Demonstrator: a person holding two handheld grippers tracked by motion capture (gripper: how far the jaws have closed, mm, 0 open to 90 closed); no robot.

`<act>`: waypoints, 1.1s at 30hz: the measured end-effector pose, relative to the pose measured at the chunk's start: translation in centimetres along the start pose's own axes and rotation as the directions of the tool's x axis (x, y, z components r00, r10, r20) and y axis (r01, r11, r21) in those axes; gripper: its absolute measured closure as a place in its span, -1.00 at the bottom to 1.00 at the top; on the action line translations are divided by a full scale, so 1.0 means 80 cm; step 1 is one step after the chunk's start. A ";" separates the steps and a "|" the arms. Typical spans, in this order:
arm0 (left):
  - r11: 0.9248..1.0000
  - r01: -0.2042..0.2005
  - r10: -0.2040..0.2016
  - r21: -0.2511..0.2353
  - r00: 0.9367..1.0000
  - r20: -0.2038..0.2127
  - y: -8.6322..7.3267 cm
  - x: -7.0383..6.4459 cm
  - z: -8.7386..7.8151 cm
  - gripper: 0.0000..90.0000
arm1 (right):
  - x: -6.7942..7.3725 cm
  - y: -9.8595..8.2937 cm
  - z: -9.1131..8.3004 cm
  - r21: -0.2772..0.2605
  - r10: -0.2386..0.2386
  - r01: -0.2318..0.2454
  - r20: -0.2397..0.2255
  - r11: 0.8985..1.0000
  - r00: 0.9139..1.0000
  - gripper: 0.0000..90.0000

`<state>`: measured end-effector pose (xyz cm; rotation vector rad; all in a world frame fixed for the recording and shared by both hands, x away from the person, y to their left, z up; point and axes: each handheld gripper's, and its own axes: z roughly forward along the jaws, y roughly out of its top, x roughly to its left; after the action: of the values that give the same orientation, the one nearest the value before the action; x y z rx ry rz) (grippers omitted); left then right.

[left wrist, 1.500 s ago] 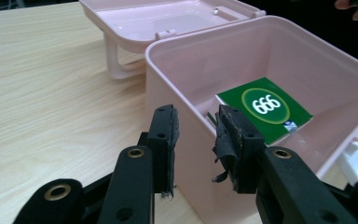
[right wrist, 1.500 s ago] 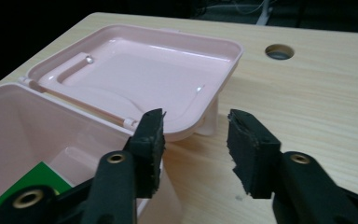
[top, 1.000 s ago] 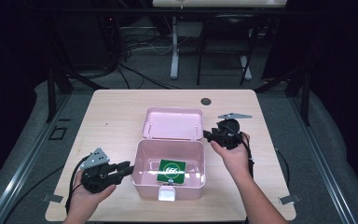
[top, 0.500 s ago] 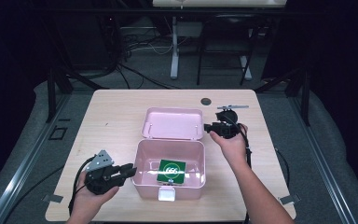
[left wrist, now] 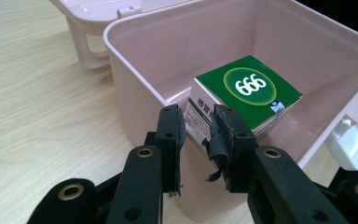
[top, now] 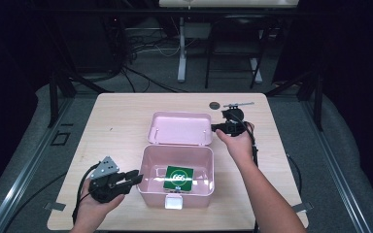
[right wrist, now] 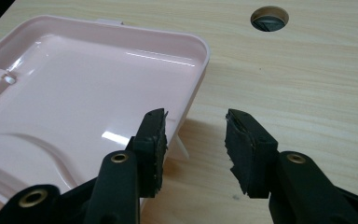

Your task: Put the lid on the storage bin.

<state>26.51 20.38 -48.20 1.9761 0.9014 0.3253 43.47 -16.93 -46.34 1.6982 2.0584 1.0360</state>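
- A pink box (top: 177,194) sits open on the table (top: 121,121), a little toward 6 o'clock of the table's middle in the high view.
- Its lid (top: 179,128) lies flat and inside-up at 12 o'clock of the box, joined to the box's far rim.
- A green pack (top: 178,177) printed "666" lies in the box, on the floor near the middle; in the left gripper view it (left wrist: 247,93) looks tilted, one corner raised.
- A white latch (top: 173,202) hangs on the box's front wall at 6 o'clock.
- The left gripper (top: 133,178) hovers at 9 o'clock of the box, just beside its left wall, with its tips pointing toward 3 o'clock.
- In its own view the left gripper (left wrist: 198,135) has its jaws a narrow gap apart, with nothing between them; they stand in front of the box's rim, and I cannot tell whether they touch it.
- The right gripper (top: 217,128) is at 3 o'clock of the lid, with its tips by the lid's right edge.
- In its own view the right gripper (right wrist: 195,135) is wide open and empty; the left jaw overlaps the lid's (right wrist: 74,93) corner, and the right jaw is over bare wood.
- A round hole (right wrist: 269,17) in the table lies at 1 o'clock of the lid.
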 end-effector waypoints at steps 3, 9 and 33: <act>1.000 0.002 -0.002 -0.002 1.000 0.000 0.000 0.000 0.000 0.62 | 0.004 0.005 0.005 0.014 -0.012 0.012 0.018 1.000 1.000 0.29; 1.000 0.003 -0.003 -0.001 1.000 0.001 0.000 0.000 0.000 0.61 | 0.007 0.012 0.014 0.030 -0.016 0.015 0.025 0.999 1.000 0.37; 1.000 0.001 -0.001 -0.002 1.000 -0.010 -0.001 -0.001 0.001 0.59 | 0.012 0.031 0.046 0.104 -0.010 0.001 0.089 0.995 0.996 0.49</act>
<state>26.50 20.30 -48.29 1.9740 0.9077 0.3353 47.36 -14.60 -47.05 1.7537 2.0910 0.8484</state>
